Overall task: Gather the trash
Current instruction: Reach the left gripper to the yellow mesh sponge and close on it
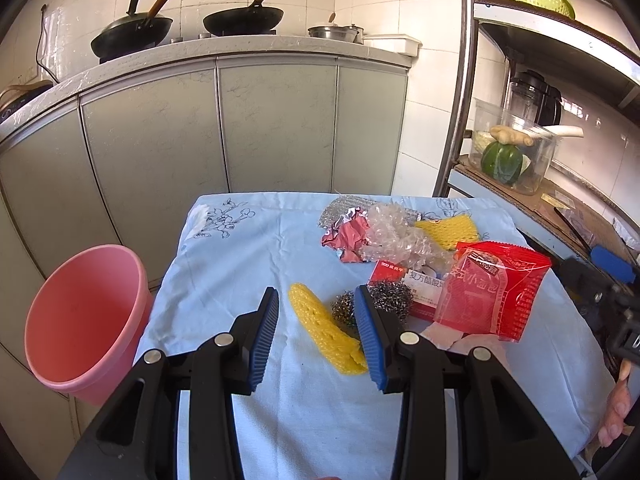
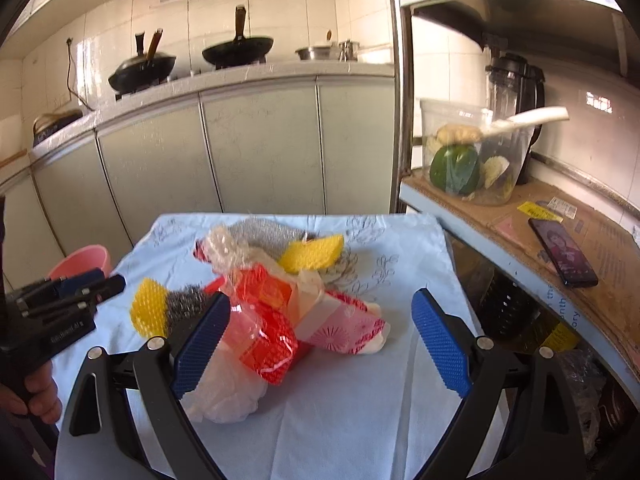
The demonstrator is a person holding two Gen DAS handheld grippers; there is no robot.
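Observation:
Trash lies on a light blue cloth [image 1: 248, 264]: a yellow foam net [image 1: 324, 332], a steel scourer [image 1: 390, 300], a red clear wrapper [image 1: 492, 292], a red-white box [image 1: 404, 284], crumpled clear plastic [image 1: 396, 236], pink foil [image 1: 348, 236] and a second yellow net [image 1: 452, 228]. My left gripper [image 1: 318, 336] is open, its fingers either side of the yellow net. My right gripper [image 2: 320, 344] is open over the red wrapper [image 2: 264, 336] and a white bag [image 2: 228, 396]. A pink bin [image 1: 84, 320] stands left of the table.
Grey kitchen cabinets [image 1: 256, 120] with woks [image 1: 244, 20] stand behind the table. A metal shelf on the right holds a clear tub of vegetables [image 2: 472, 156] and a phone [image 2: 564, 252]. The left gripper shows in the right wrist view [image 2: 68, 296].

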